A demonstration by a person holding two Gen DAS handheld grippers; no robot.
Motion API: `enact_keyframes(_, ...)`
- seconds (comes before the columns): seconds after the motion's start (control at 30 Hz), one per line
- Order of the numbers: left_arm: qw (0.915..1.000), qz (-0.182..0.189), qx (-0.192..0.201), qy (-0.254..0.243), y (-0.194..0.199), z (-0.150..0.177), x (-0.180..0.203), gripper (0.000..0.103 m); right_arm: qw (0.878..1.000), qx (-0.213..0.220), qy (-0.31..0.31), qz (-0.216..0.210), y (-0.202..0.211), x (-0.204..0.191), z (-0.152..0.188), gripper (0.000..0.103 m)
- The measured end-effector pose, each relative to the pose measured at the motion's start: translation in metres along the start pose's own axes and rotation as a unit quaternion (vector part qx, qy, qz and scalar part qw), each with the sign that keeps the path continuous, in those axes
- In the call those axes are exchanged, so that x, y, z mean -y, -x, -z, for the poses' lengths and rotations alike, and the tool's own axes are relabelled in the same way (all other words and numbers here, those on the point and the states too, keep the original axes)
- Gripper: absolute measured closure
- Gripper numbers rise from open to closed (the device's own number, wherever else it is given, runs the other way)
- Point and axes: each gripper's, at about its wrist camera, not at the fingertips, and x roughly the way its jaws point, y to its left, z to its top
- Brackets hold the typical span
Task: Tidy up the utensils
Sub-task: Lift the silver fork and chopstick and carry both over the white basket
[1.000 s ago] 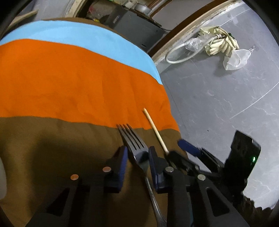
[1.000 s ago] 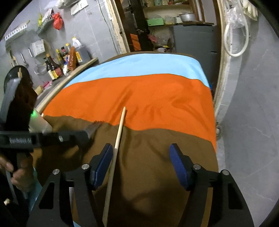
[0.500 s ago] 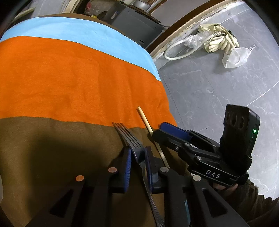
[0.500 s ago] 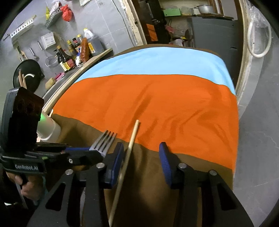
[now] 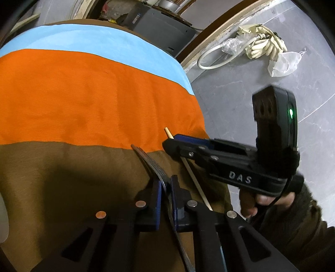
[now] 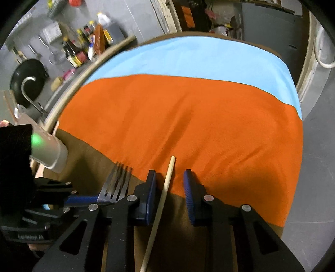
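My left claw pinches the fork; my right claw, just closing, is spread around the chopstick without touching. Near the counter's right edge, an off-centre squeeze could roll it off.

Before me the counter wears a cloth banded blue, orange and brown. Grey tiled floor lies to my right, with a coiled white hose on it. Sauce bottles and a black wok line the grey wall.
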Motion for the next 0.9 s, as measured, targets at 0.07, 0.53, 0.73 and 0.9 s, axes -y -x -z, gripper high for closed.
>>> enact_keyframes(0.07, 1.0, -0.009, 0.001, -0.004, 0.004, 0.002, 0.003, 0.096, 1.0, -0.01, 0.003, 0.003, -0.001, -0.006, 0.0, 0.095)
enact_keyframes(0.53, 0.9954, -0.02, 0.067, -0.065, 0.085, 0.016, 0.028, 0.098, 0.987, 0.133, -0.095, 0.004, 0.085, -0.029, 0.053, 0.099)
enact_keyframes(0.73, 0.99, -0.016, 0.092, -0.106, 0.13, 0.015, 0.04, 0.1, 0.972, 0.203, -0.111, 0.044, 0.12, -0.066, 0.072, 0.099)
enact_keyframes(0.9, 0.9877, -0.013, 0.1, -0.12, 0.158, 0.012, 0.039, 0.1, 0.956, 0.255, -0.13, 0.058, 0.146, -0.087, 0.074, 0.099)
